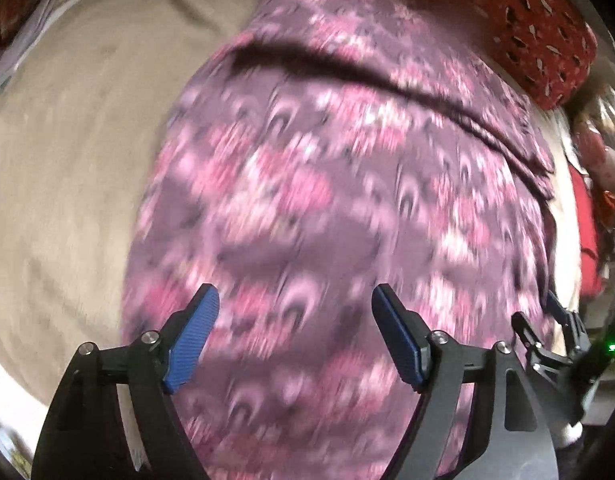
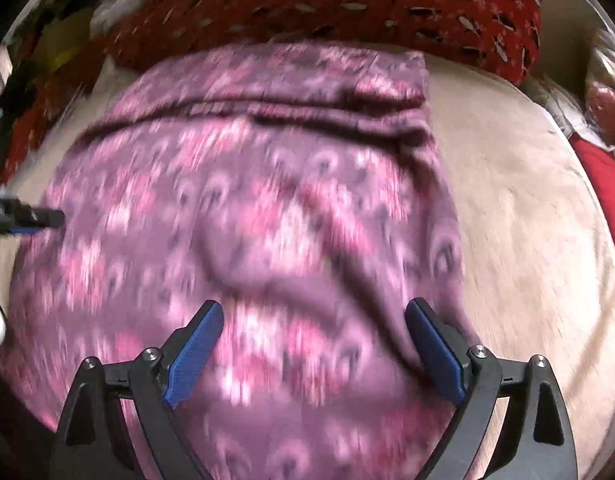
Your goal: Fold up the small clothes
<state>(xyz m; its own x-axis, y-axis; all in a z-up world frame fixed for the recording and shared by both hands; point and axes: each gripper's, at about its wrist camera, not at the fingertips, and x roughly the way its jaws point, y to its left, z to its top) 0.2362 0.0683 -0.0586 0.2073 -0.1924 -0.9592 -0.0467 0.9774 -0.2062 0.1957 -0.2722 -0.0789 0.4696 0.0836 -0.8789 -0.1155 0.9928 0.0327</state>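
A purple garment with a pink flower print lies spread on a beige padded surface (image 1: 67,160), with a folded edge and a dark crease across its far part. It fills the left wrist view (image 1: 307,184) and the right wrist view (image 2: 247,208). My left gripper (image 1: 295,294) hovers over its near part, open, with nothing between the blue pads (image 1: 193,340). My right gripper (image 2: 314,308) is open above the garment's near right side, its pads (image 2: 435,348) free of cloth. Each gripper shows at the edge of the other's view: the right gripper (image 1: 563,328), the left gripper (image 2: 27,218). Both views are motion-blurred.
A red cloth with a small light print (image 2: 347,4) is bunched along the far edge behind the garment, also seen as the red cloth (image 1: 527,20). Another red item (image 2: 603,184) lies at the right. Bare beige surface (image 2: 527,220) shows to the garment's right.
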